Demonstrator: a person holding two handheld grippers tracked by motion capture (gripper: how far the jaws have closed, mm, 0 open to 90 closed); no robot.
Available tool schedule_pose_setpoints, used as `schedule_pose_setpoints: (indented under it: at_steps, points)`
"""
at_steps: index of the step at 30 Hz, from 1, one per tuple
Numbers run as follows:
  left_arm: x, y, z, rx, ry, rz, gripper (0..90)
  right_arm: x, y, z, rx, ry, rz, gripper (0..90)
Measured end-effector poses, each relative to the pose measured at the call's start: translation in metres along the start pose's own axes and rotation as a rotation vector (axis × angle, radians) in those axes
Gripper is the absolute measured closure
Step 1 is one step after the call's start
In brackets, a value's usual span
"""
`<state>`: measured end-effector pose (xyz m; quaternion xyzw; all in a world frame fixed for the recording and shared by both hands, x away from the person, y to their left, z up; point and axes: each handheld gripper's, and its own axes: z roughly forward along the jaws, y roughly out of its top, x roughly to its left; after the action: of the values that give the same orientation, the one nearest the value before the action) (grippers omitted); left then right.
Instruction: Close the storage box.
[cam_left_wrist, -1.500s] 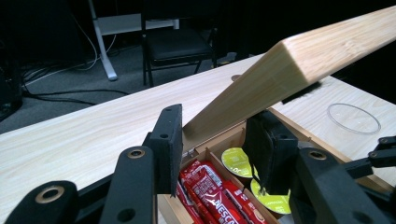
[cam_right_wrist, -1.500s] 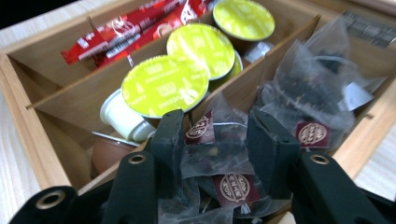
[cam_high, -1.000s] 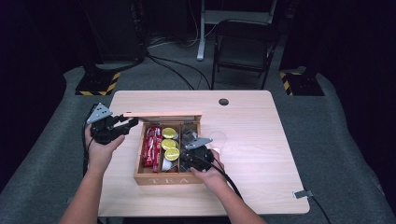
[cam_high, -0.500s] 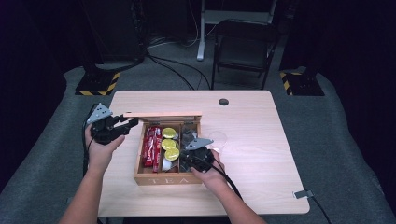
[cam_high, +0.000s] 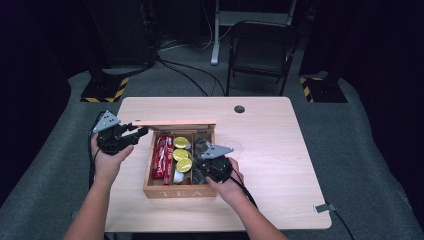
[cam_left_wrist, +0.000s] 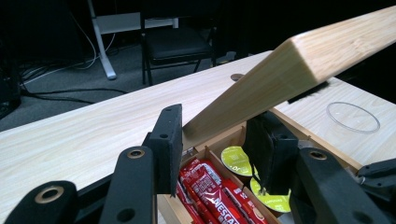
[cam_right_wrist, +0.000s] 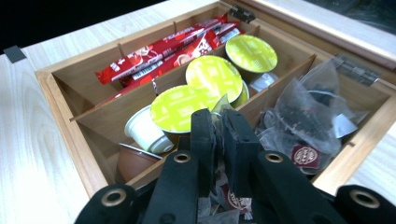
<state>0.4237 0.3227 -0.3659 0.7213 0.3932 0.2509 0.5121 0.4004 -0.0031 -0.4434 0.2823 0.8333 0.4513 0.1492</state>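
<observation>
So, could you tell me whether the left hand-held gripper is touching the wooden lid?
Touching: the left gripper view shows the left hand-held gripper clamping the wooden lid's edge between both pads.

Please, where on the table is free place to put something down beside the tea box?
Bare table lies right of the tea box, past the clear ring, and behind the lid toward the round hole. The box compartments are crowded.
</observation>
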Motion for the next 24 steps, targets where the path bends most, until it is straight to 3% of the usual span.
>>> schedule_pose_setpoints:
  at_steps: [14,24]
  points:
    - [0.0,-0.001,0.001,0.005,0.001,0.0,57.0,-0.008,0.01,-0.022,-0.04,-0.006,0.01,83.2]
    - [0.0,-0.001,0.001,0.008,0.0,-0.001,56.9,-0.016,0.011,-0.033,-0.06,-0.035,0.026,83.2]
